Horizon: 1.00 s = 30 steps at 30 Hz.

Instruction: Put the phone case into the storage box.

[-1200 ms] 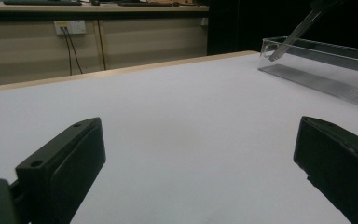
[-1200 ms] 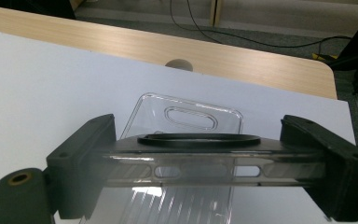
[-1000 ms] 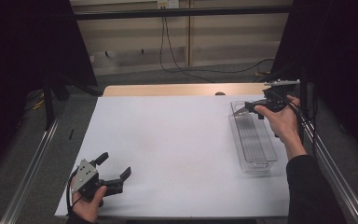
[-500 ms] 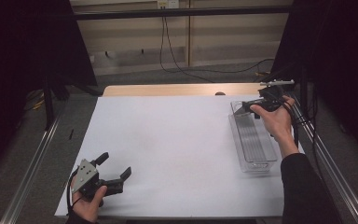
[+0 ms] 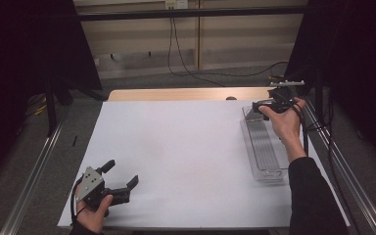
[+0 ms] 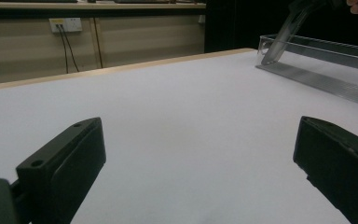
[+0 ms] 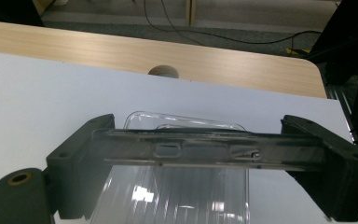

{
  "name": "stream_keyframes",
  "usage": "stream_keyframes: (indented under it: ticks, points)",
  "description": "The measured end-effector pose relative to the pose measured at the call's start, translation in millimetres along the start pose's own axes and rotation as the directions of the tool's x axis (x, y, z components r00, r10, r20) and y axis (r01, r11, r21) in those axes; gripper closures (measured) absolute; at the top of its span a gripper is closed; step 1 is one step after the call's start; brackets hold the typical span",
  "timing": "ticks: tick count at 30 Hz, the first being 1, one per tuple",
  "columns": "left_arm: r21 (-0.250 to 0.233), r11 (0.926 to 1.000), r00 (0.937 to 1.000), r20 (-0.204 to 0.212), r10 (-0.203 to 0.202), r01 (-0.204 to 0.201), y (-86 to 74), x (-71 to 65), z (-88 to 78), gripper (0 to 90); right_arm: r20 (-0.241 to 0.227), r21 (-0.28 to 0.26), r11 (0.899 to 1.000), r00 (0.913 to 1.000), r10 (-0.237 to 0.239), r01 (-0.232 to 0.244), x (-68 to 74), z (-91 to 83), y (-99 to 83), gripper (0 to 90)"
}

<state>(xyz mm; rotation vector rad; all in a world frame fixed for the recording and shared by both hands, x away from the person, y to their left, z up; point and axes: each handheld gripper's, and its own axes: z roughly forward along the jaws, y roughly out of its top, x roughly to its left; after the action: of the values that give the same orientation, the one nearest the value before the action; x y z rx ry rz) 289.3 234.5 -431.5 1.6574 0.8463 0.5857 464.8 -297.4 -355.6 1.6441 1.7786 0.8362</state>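
A long clear plastic tray (image 5: 264, 147) lies on the white sheet near the table's right edge. My right gripper (image 5: 257, 105) is at its far end, shut across a clear plastic lid piece (image 7: 196, 149) that spans from one jaw to the other above the tray (image 7: 177, 196). In the left gripper view that clear piece (image 6: 279, 39) slants up from the tray's far end (image 6: 326, 65) toward the right hand. My left gripper (image 5: 122, 172) rests at the near left of the sheet. It is open (image 6: 200, 140), with only bare white surface between its jaws.
The white sheet (image 5: 186, 147) covers most of the table. A wooden strip (image 5: 176, 94) with a round grommet (image 7: 163, 71) runs along the far edge. Metal rails (image 5: 34, 166) flank both sides, and cables lie on the floor beyond.
The right hand and gripper have shifted slightly up and toward the far end of the tray, taking the clear piece along. The left gripper has stayed still.
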Motion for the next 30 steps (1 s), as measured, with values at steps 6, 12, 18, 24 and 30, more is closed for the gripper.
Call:
stream_keyframes:
  ticks: [6,12,18,24,30]
  points:
    - [0.000,1.0000,1.0000,0.000,0.000,0.000,-0.1,0.2,0.2,2.2,0.033,-0.014,1.000,0.9994,0.010,-0.009,4.2,3.1,1.6,11.5]
    - [0.003,1.0000,1.0000,-0.001,0.007,-0.007,-0.1,1.1,0.3,2.2,0.060,-0.035,0.999,0.9980,0.020,-0.018,8.3,7.6,3.7,11.5]
    - [0.005,0.9999,1.0000,-0.001,0.008,-0.008,-0.3,1.1,0.7,2.2,0.082,-0.044,0.999,0.9964,0.022,-0.019,13.1,11.7,6.1,11.6]
    - [0.005,1.0000,1.0000,-0.001,0.004,-0.004,-0.4,1.1,0.9,2.2,0.096,-0.054,0.998,0.9949,0.029,-0.024,15.0,15.5,8.5,11.5]
    - [0.009,1.0000,1.0000,0.006,0.004,-0.004,-0.5,0.6,1.5,2.2,0.097,-0.079,0.997,0.9949,0.025,-0.017,15.3,19.8,9.2,11.4]
